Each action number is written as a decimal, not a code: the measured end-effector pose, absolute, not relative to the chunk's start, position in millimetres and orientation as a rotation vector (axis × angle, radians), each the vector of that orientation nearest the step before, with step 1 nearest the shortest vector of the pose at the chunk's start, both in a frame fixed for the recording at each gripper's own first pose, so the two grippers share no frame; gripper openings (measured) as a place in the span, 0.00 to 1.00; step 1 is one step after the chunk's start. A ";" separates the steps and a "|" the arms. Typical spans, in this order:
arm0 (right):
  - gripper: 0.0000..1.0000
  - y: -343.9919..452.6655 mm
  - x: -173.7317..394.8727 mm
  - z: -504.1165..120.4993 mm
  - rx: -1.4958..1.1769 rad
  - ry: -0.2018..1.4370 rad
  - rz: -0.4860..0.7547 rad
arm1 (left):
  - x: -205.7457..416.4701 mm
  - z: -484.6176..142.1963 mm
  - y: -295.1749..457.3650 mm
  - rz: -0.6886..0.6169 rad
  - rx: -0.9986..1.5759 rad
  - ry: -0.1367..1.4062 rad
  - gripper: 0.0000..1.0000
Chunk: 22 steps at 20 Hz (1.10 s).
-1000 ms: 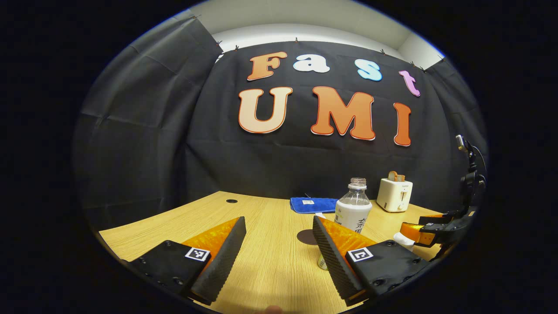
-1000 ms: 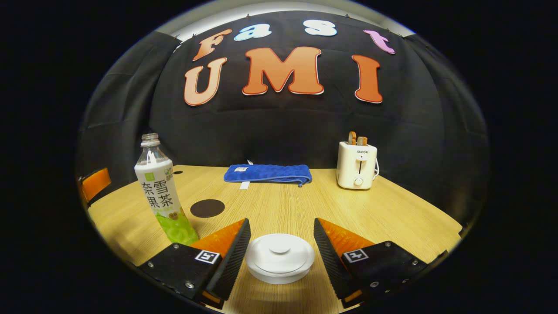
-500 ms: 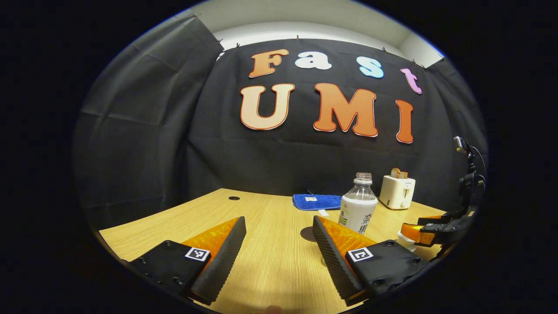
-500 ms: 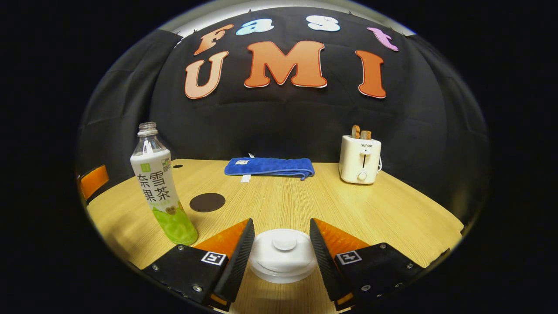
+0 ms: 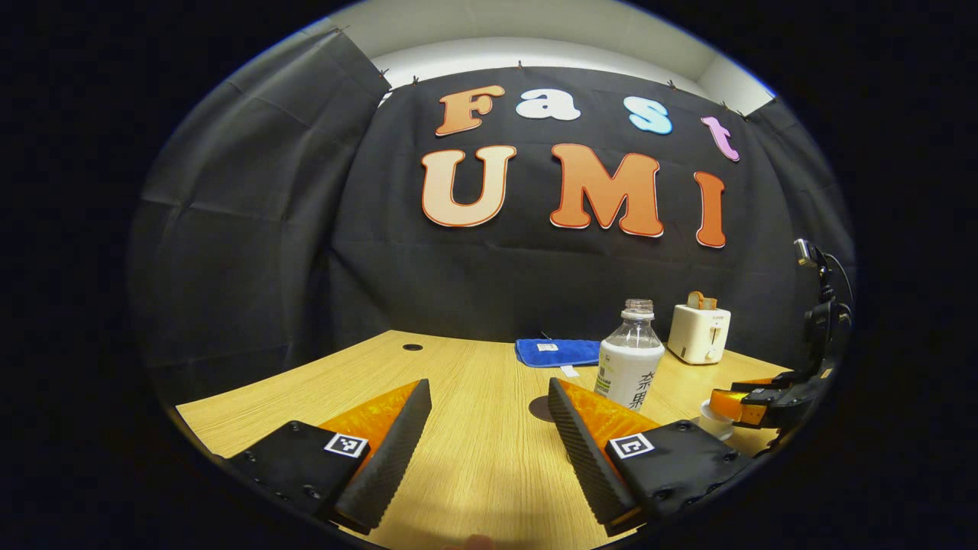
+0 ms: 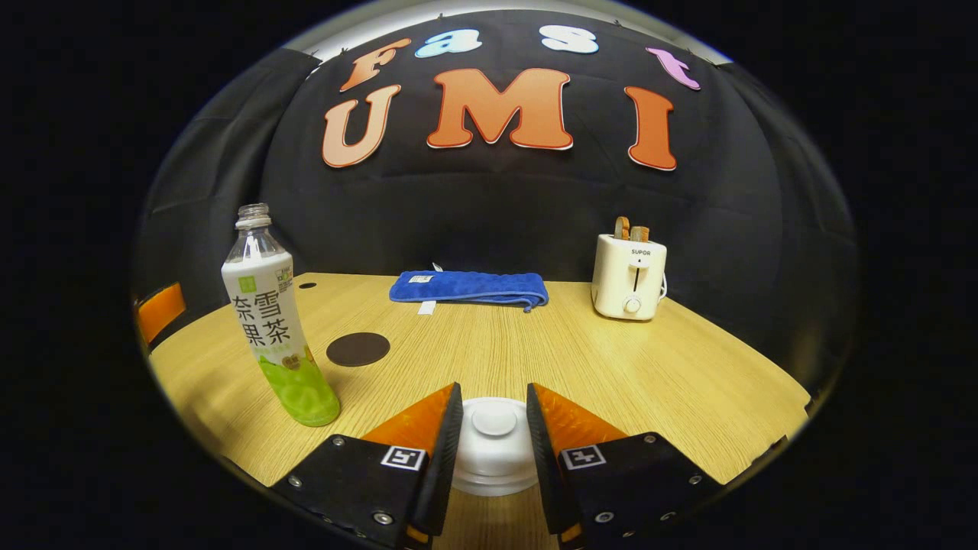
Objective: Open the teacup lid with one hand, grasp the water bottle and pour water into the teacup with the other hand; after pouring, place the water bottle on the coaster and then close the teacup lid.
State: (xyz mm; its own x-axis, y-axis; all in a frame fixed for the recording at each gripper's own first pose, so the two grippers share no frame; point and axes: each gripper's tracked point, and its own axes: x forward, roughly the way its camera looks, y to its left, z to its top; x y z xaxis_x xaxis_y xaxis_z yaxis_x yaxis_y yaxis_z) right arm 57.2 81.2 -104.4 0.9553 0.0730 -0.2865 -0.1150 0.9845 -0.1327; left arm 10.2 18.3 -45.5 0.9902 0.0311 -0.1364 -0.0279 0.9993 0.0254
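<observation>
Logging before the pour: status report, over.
Right gripper fingers closing around the teacup lid, contact unclear. Left gripper open, empty, short of the water bottle. Coaster bare. Nothing in the way.

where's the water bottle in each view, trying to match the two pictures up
Left gripper view: the water bottle stands right of centre on the table, just beyond this gripper's own finger, with the toaster behind it to the right.
Right gripper view: the water bottle stands upright at the left, beside the dark round coaster.
Shared landmark: the folded blue towel at the table's far edge, also seen at.
</observation>
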 end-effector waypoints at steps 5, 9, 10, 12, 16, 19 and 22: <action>0.30 83.5 58.2 -101.8 -0.148 0.284 0.103 | 10.7 -45.5 16.8 0.025 0.024 0.140 0.99; 0.23 85.9 58.6 -102.1 -0.126 0.290 0.110 | 10.1 -44.9 9.9 0.008 0.029 0.139 0.99; 0.22 86.5 57.4 -100.6 -0.113 0.290 0.115 | 10.1 -44.6 7.2 0.004 0.034 0.138 0.99; 0.21 84.3 58.3 -90.4 -0.102 0.270 0.112 | 8.5 -40.9 2.0 -0.005 0.045 0.129 0.99; 0.22 67.6 50.1 -71.0 -0.112 0.233 0.085 | 6.5 -41.1 -11.9 -0.032 0.042 0.126 0.99; 0.21 45.3 45.5 -67.7 -0.099 0.229 0.044 | 4.5 -42.2 -27.1 -0.069 0.031 0.131 0.99; 0.22 19.0 39.6 -65.8 -0.086 0.228 -0.008 | 2.4 -47.2 -46.9 -0.118 0.020 0.145 0.99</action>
State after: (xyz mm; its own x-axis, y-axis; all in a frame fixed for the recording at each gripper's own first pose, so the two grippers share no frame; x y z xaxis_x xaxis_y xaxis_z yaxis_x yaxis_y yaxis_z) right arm 39.6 19.0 -65.8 0.9742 -0.0181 -0.2251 -0.0015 0.9963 -0.0864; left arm 2.4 -46.9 -47.2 0.9826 -0.1159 -0.1453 0.1188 0.9929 0.0117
